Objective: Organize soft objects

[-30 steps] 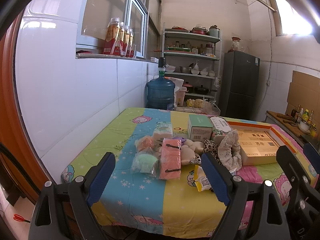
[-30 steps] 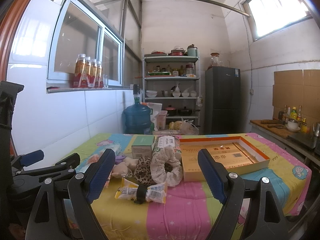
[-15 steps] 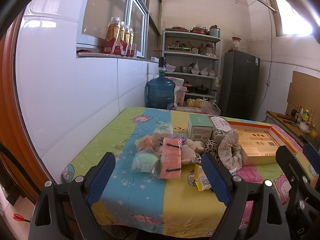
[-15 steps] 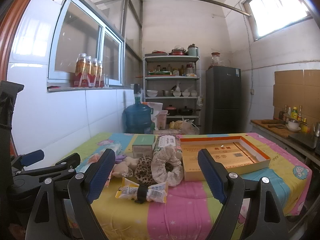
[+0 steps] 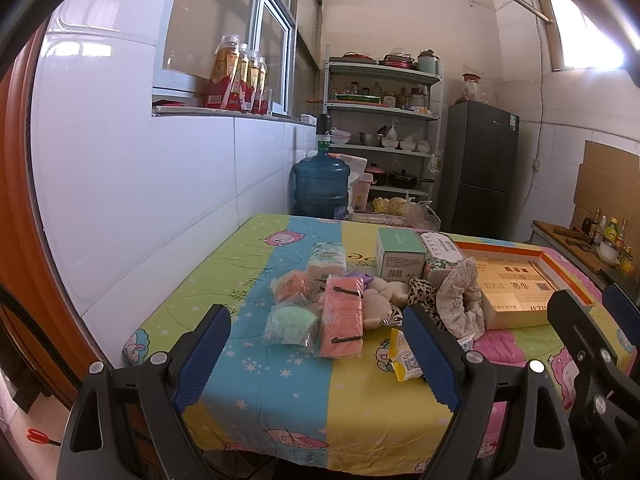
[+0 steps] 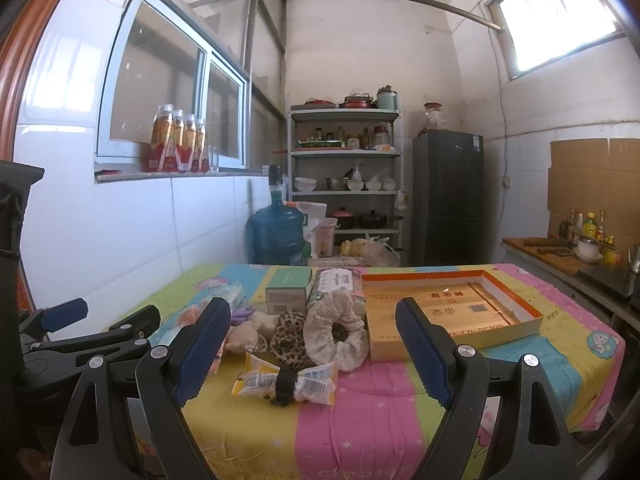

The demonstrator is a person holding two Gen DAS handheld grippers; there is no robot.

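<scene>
Soft items lie in a pile mid-table: a pink sponge pack [image 5: 342, 326], a green sponge in a bag [image 5: 291, 323], an orange sponge in a bag [image 5: 294, 286], a plush toy [image 5: 380, 300], a leopard scrunchie [image 6: 289, 338], a floral scrunchie [image 6: 336, 334] and a yellow snack packet with a black band [image 6: 286, 385]. An open orange-rimmed box [image 6: 452, 308] lies to their right. My left gripper [image 5: 316, 354] is open and empty, short of the pile. My right gripper [image 6: 312, 350] is open and empty, before the packet.
A green carton [image 5: 400, 254], a tissue pack [image 5: 327, 259] and a floral tissue roll [image 6: 336, 284] sit behind the pile. A blue water jug [image 6: 278, 236], a shelf rack [image 6: 346, 184] and a dark fridge [image 6: 448, 196] stand beyond the table. A tiled wall runs along the left.
Both grippers have drifted very slightly; the table contents have not moved. Both grippers stay open.
</scene>
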